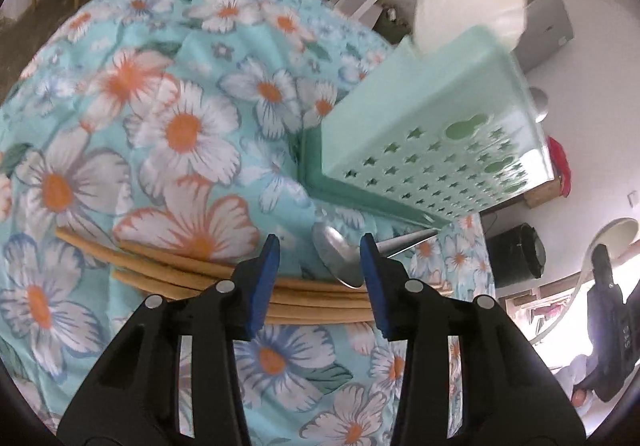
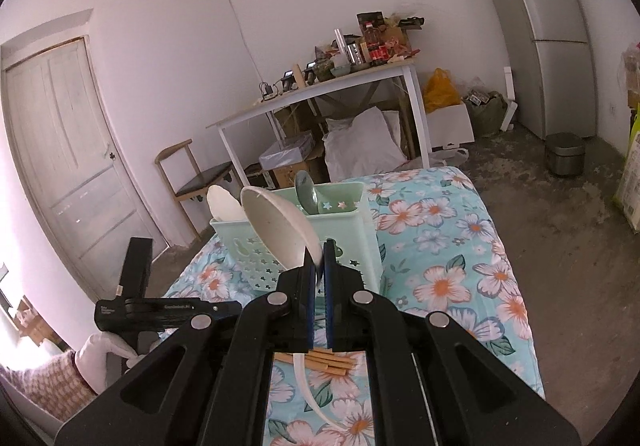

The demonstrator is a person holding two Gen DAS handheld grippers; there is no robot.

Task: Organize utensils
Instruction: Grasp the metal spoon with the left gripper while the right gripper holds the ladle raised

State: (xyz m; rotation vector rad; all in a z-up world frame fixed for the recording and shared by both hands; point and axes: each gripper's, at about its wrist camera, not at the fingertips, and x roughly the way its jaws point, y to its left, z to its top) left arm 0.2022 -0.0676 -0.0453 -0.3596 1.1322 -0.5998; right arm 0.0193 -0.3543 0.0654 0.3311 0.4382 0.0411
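Several wooden chopsticks (image 1: 180, 270) lie side by side on the floral cloth, next to a metal spoon (image 1: 340, 258) whose handle runs under the mint green utensil basket (image 1: 432, 118). My left gripper (image 1: 320, 246) hovers just above them, open, with its blue pads either side of the spoon's bowl and touching nothing. My right gripper (image 2: 319, 256) is shut on a white ladle (image 2: 280, 222), bowl up in front of the basket (image 2: 356, 222) and handle hanging below. A white spoon (image 2: 220, 202) and a green spoon (image 2: 306, 186) stand in the basket. The chopsticks (image 2: 324, 360) show under the right gripper.
The floral cloth (image 2: 460, 286) covers a table that ends at the right and far sides, with bare concrete floor beyond. A blurred white spoon bowl (image 1: 468, 2) shows past the basket's top. A chair (image 2: 192, 174), a white side table (image 2: 320, 94) and a fridge (image 2: 548, 30) stand behind.
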